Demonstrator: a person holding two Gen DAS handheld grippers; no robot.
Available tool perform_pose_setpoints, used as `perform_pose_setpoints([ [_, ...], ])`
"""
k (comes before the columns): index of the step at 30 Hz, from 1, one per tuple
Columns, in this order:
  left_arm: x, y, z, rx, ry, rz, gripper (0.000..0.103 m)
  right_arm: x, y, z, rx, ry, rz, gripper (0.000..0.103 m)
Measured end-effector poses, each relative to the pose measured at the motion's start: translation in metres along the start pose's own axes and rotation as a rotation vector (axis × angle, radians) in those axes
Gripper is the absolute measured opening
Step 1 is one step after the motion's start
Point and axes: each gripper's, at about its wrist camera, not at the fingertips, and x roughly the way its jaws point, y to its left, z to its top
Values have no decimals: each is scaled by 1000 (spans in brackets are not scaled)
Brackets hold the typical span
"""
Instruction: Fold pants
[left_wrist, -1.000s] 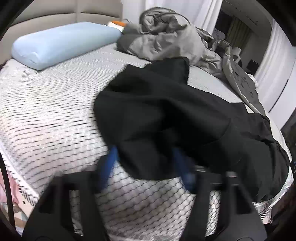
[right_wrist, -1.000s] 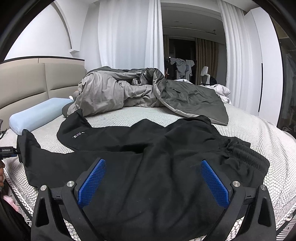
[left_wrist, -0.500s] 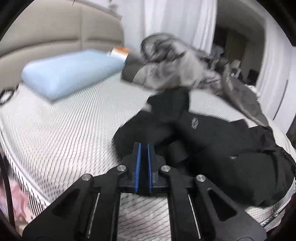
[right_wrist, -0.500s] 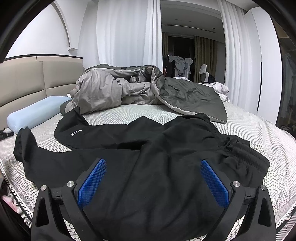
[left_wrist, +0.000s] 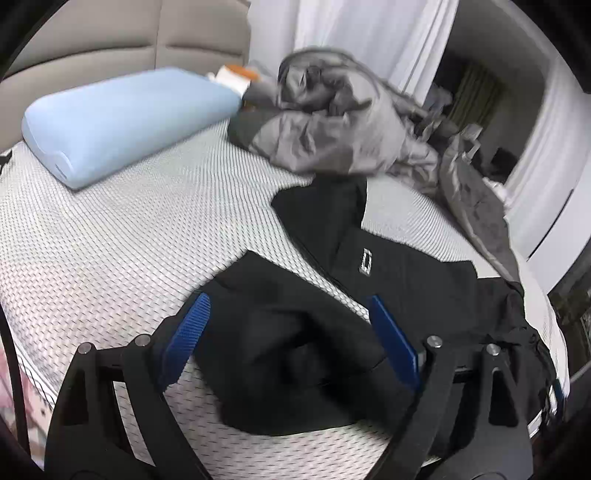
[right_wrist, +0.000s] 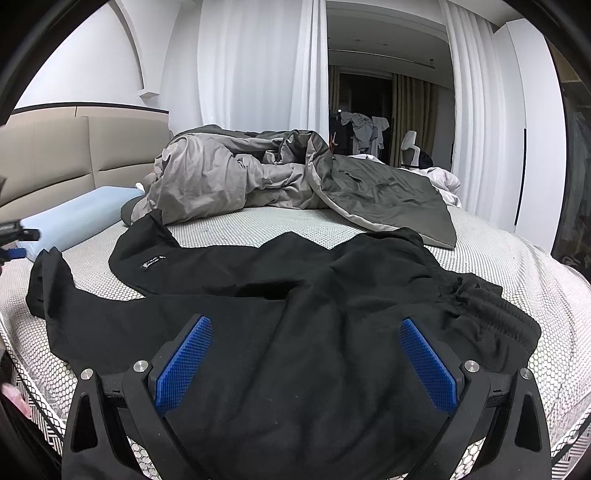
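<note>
From your left wrist camera, your left tool (left_wrist: 291, 332) is opening, its blue pads spread wide with the cuff end of the black pants (left_wrist: 295, 354) lying between them but not pressed. Half a second ago those pads were clamped shut, and a second ago they sat low against the fabric; now the tool looks down on the cuff from higher up. The near leg has dropped in a loose heap on the bed (left_wrist: 122, 236), beside the far leg with its small white label. So the leg is let go, not folded over: I judge the fold has barely begun and the cuff needs a fresh grip. The blue pillow (left_wrist: 122, 118) and the grey duvet (left_wrist: 332, 129) lie beyond.

From your right wrist camera, your right tool (right_wrist: 306, 362) hangs released, wide apart over the seat of the pants (right_wrist: 332, 295), gripping nothing, just as in both earlier frames. The pants lie spread across the bed (right_wrist: 517, 266), waistband to the right, legs running left. The near cuff, raised a second ago, now lies lower and crumpled at the bed's left edge.
</note>
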Motion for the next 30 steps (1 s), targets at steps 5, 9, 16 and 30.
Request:
perform_pose_setpoints([
  [5,39,-60,16,145,48,159,86,0,2,1,-2,-1,5,103],
  [9,68,-63,10,195,147,265,57,0,1,1,-9,-3,0,103],
  [16,24,-13,-33,104,91,199,6,-6,-8,3,35,-24,14,103],
  [30,-79,68,-138,-63,36,97,8,-6,-7,3,39,-16,21,103],
])
